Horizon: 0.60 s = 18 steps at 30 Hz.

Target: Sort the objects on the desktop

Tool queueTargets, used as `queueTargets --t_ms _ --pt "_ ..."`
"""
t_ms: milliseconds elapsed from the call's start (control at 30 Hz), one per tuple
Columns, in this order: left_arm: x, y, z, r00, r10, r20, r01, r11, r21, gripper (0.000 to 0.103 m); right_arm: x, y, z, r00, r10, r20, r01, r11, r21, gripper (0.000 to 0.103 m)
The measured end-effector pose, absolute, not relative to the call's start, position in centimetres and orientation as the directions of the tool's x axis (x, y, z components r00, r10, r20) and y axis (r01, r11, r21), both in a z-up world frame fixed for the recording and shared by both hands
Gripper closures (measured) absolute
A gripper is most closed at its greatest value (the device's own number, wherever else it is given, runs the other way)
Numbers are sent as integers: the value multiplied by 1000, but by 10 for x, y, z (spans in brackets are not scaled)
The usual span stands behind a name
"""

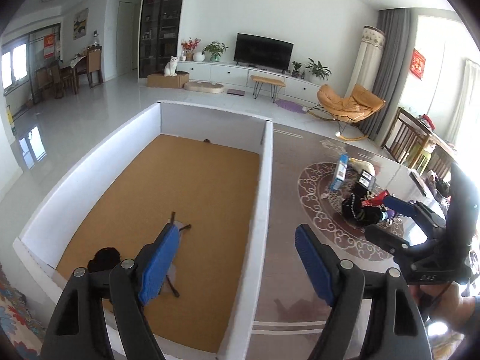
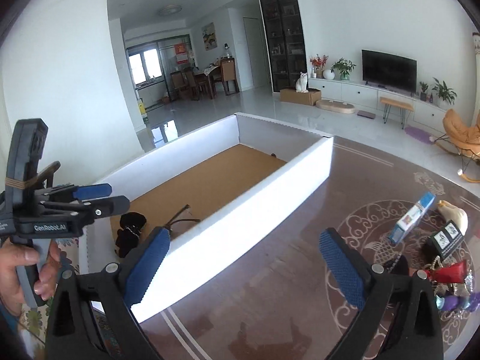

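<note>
Left wrist view: my left gripper (image 1: pixel 237 258) gapes wide, holding nothing, over the white-walled box with a cork-brown floor (image 1: pixel 210 162); thin dark-framed spectacles (image 1: pixel 175 234) and a black crumpled cloth (image 1: pixel 103 258) lie lower left.

Right wrist view: my right gripper (image 2: pixel 243 261) spread, empty — the jumbled pile of small objects (image 2: pixel 444 258) sits lower right on the glossy patterned brown tabletop (image 2: pixel 270 294).

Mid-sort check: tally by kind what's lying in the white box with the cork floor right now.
In the white cardboard box with the cork floor:
Dark-framed pair of glasses: 1
Black fuzzy bundle: 1
Small dark speck by the far wall, too small to identify: 1
Total: 3
</note>
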State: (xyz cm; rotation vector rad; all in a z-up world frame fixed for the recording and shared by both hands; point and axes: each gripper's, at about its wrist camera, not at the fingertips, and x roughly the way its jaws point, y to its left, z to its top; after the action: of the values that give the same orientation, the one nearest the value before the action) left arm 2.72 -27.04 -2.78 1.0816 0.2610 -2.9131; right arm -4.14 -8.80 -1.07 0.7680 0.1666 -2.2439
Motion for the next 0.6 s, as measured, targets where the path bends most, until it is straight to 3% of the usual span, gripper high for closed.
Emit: queueTargets --t_ms 100,200,367,433,500,600 --pt "29 -211 -31 -760 143 -634 -47 -985 -166 0 -37 -7 -42 -628 -482 -611 573 -818 57 3" --pt "6 -157 -70 -695 208 -688 -117 -977 -177 0 -47 79 -80 -648 -299 -700 399 -916 21 3" --pt "-44 -85 -154 -577 179 -797 -153 -982 -110 0 -62 188 -117 -604 -99 -791 201 -979 -31 3" --pt "-60 -63 -172 -554 183 -812 -173 -980 -103 0 -64 209 -121 -588 -60 -807 180 -982 -59 3" --pt "-74 -45 -174 -573 107 -812 -173 -985 -7 0 -71 220 -125 -578 -44 -815 172 -983 -69 1" --pt "-97 -30 -171 -567 84 -820 -191 -981 31 0 -90 233 -130 -566 -93 -819 163 -987 -1 0"
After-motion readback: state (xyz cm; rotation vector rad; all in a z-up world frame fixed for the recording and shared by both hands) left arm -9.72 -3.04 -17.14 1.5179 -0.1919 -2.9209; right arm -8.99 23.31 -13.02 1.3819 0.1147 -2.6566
